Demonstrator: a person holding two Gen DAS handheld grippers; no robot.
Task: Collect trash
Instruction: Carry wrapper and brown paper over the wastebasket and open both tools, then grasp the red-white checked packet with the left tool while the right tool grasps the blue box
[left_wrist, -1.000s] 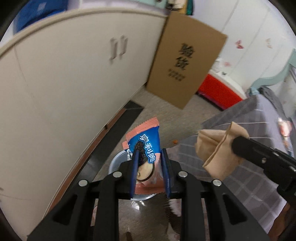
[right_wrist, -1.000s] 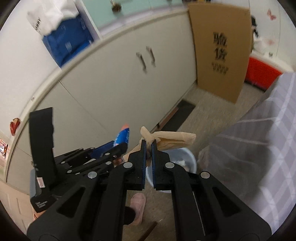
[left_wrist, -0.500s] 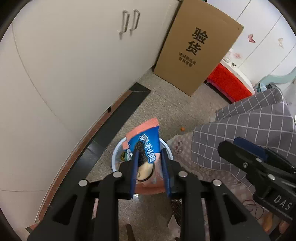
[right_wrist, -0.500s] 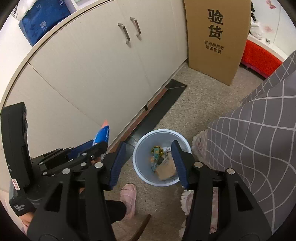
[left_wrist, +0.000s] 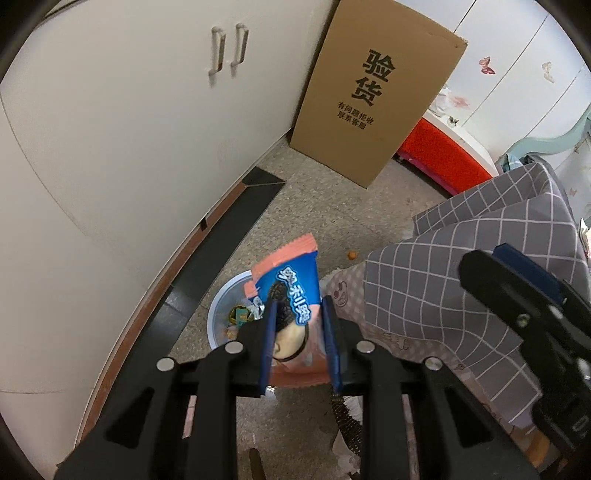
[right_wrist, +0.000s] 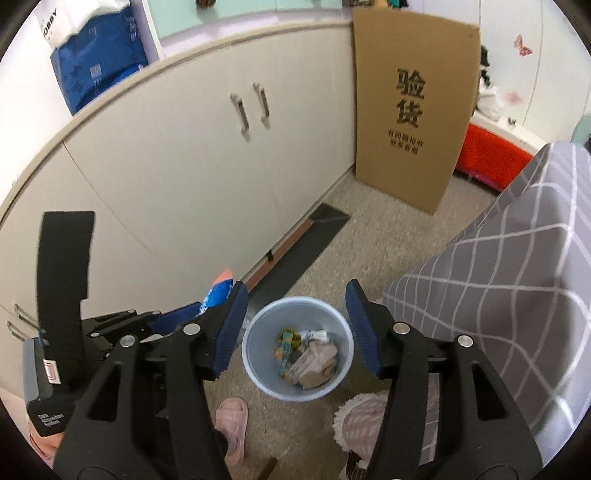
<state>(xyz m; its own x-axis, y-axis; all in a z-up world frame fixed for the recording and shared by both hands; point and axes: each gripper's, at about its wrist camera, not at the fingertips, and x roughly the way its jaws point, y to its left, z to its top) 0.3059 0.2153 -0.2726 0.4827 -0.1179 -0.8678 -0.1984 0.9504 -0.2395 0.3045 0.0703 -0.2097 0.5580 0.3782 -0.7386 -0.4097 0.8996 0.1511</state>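
Above round plastic bin (right_wrist: 297, 354), left gripper (left_wrist: 300, 341) clamps glossy cookie wrapper (left_wrist: 291, 295) — right gripper (right_wrist: 295, 328) jaws opening, empty.

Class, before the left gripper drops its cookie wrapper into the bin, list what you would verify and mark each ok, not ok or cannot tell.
1. Cookie wrapper clamped in left gripper: ok.
2. Wrapper over the bin: cannot tell; it overlaps only the rim.
3. Right gripper empty, jaws opening: ok.
4. Bin has room: ok.
5. Pink slipper clear of the bin: ok.
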